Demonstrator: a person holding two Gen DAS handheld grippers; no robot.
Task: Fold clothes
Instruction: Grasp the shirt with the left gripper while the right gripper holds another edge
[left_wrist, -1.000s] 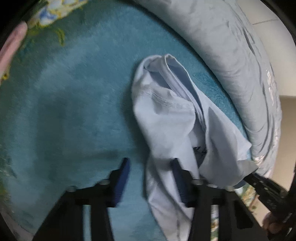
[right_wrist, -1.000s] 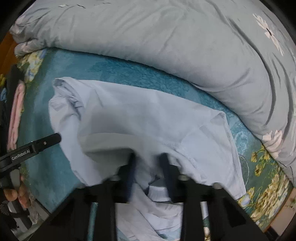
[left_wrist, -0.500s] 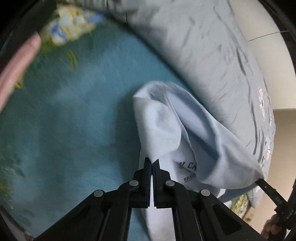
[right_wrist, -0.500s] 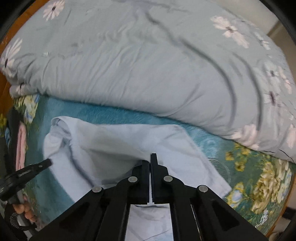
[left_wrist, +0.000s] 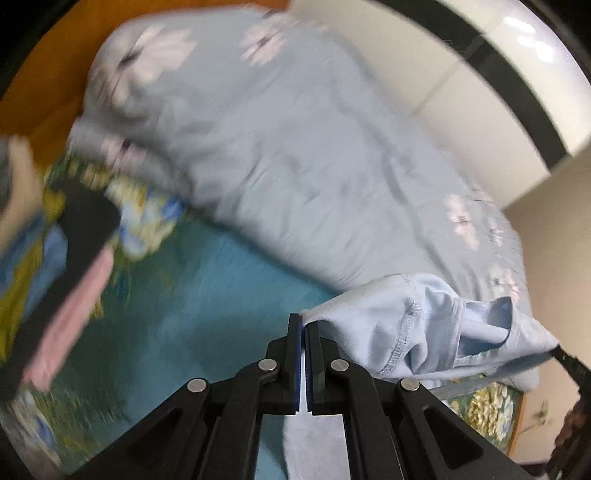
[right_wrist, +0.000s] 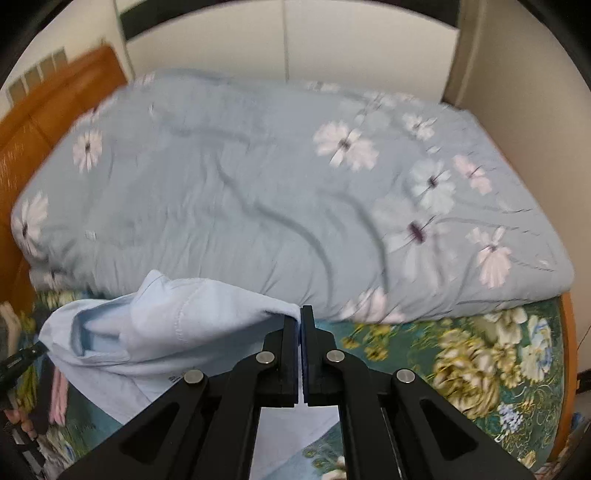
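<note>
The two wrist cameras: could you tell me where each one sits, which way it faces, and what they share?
Left wrist: on the left gripper, looking along its fingers over the teal sheet to the quilt; own fingers show.
Right wrist: on the right gripper, facing the quilt and headboard; own fingers show.
Shared: the light blue shirt, pinched by both.

Both grippers are up and level, pointing out across the bed. The left gripper (left_wrist: 303, 325) has its jaws pressed together, a fold of the pale blue shirt (left_wrist: 406, 325) pinched between the blue pads. The right gripper (right_wrist: 298, 317) is clamped too, nipping the shirt's other edge. In the right wrist view, fingers (right_wrist: 16, 413) of the person's left hand show at the lower left edge.
</note>
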